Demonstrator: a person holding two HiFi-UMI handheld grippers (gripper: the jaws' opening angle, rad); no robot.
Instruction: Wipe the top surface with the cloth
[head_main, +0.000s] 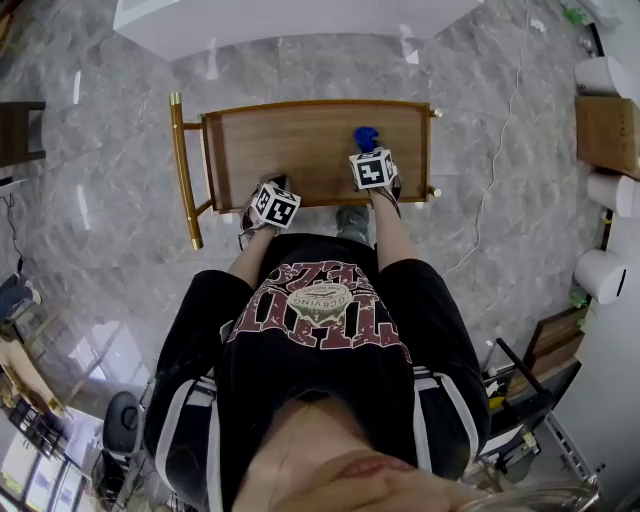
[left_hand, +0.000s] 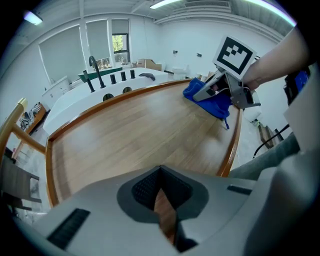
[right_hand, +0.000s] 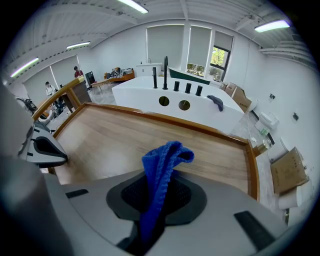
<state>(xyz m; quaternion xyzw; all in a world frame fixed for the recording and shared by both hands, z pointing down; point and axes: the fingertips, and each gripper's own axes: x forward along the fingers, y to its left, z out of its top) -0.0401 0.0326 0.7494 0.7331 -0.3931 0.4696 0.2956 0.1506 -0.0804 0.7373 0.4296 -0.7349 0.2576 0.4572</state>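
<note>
The cart's wooden top (head_main: 300, 150) is a tray with a raised brown rim. My right gripper (head_main: 369, 150) hovers over its near right part, shut on a blue cloth (head_main: 366, 135). In the right gripper view the cloth (right_hand: 161, 162) sticks up folded from between the jaws of the right gripper (right_hand: 161, 192). The left gripper view shows that same cloth (left_hand: 212, 102) hanging down to the wood. My left gripper (head_main: 277, 190) is at the near edge, left of centre. Its jaws (left_hand: 161, 175) stand together with nothing held, only a sliver of wood showing lower down.
The cart's push handle (head_main: 183, 170) juts out on the left. A white bathtub (right_hand: 170, 97) with black taps stands just beyond the far rim. Cardboard boxes (head_main: 606, 132) and white rolls sit at the right; a cable (head_main: 500, 160) trails over the marble floor.
</note>
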